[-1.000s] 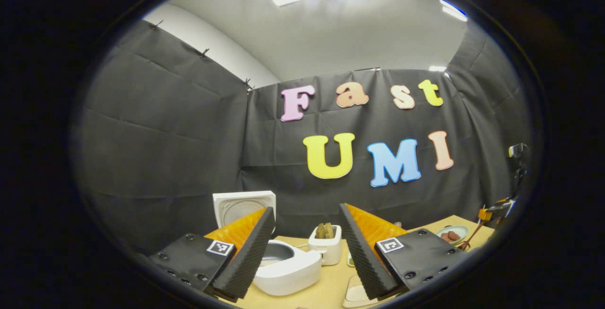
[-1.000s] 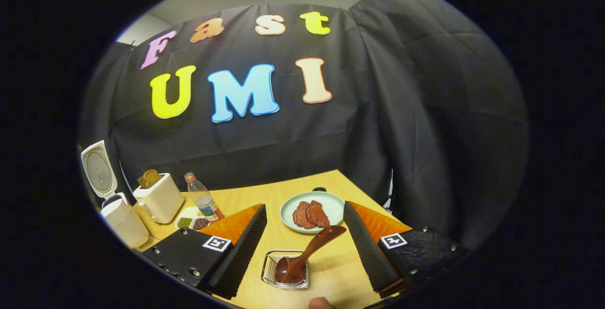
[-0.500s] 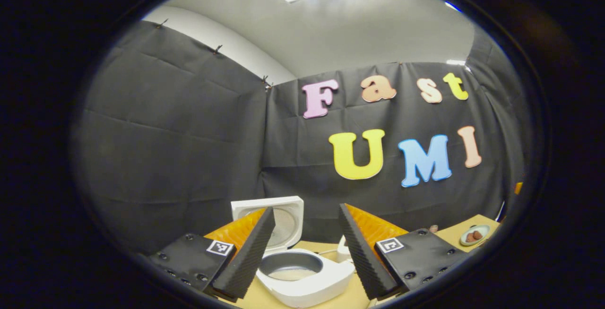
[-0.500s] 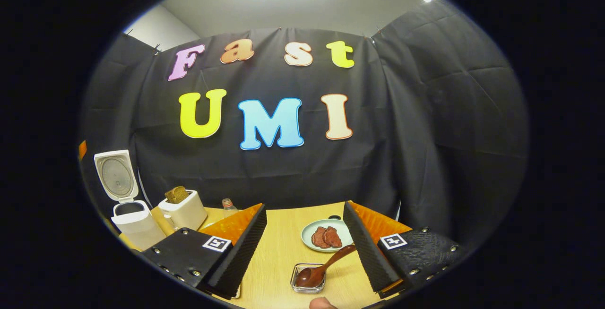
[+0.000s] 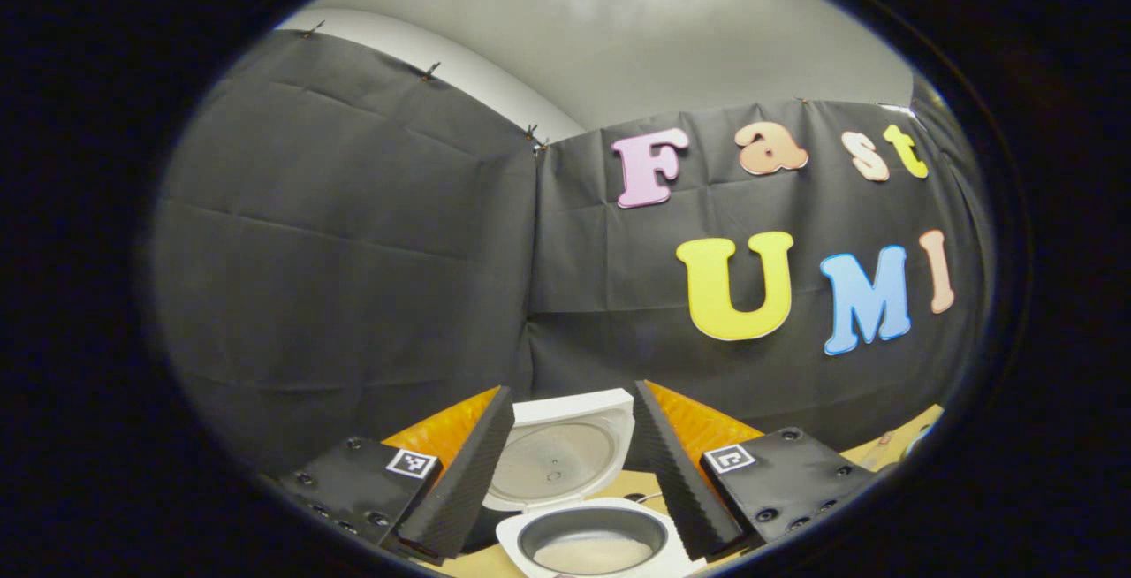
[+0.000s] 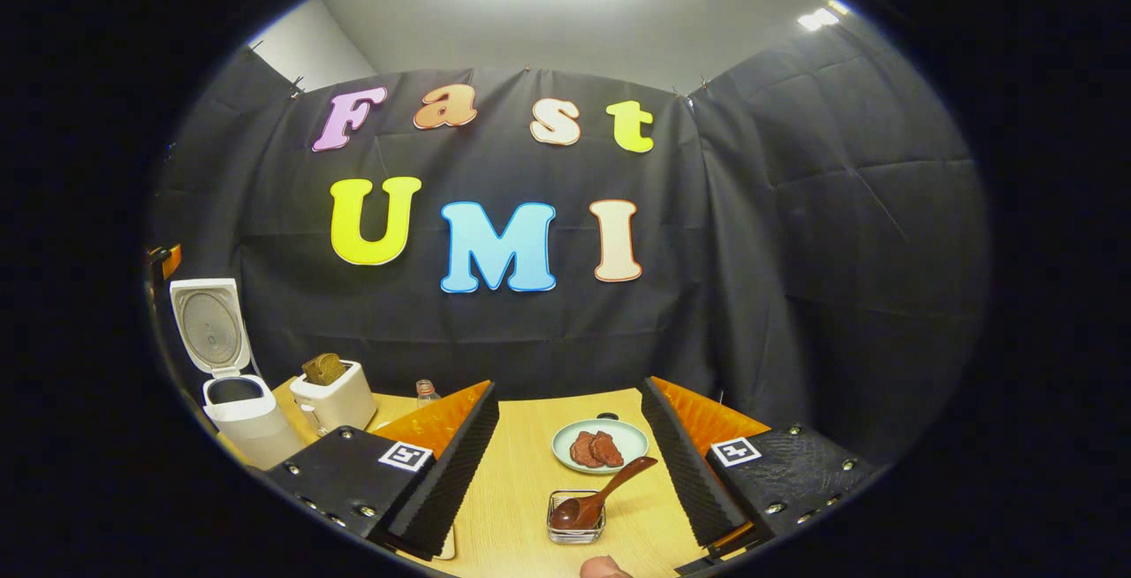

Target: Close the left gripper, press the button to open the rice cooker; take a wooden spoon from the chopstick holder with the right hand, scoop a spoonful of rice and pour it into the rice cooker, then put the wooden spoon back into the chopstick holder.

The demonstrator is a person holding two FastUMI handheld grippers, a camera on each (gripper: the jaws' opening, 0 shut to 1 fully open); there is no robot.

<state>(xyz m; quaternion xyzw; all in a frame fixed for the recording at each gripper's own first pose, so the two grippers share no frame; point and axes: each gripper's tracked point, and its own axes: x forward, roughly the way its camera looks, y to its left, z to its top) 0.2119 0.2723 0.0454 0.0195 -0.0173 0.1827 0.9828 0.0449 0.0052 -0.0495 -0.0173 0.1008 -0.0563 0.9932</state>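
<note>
The white rice cooker (image 5: 590,547) stands open just below and between my left gripper's (image 5: 572,391) spread fingers, lid (image 5: 565,454) raised behind the pot. A pale layer lies in the pot's bottom. My right gripper (image 6: 570,385) is open, with nothing between its fingers, and hovers back from the wooden spoon (image 6: 603,497). The spoon's bowl rests in a small wire holder (image 6: 574,527) on the table, and its handle leans up to the right. The rice cooker (image 6: 237,408) also shows far left in the right gripper view.
A green plate (image 6: 565,445) with slices of meat sits behind the holder on the wooden table (image 6: 521,481). A white toaster (image 6: 334,397) with bread and a bottle (image 6: 426,391) stand right of the cooker. A fingertip (image 6: 605,567) shows at the bottom edge.
The left gripper has swung so the open cooker now sits between its fingers; the toaster has left its view. The right gripper has drawn back from the spoon and holder, which look smaller.
</note>
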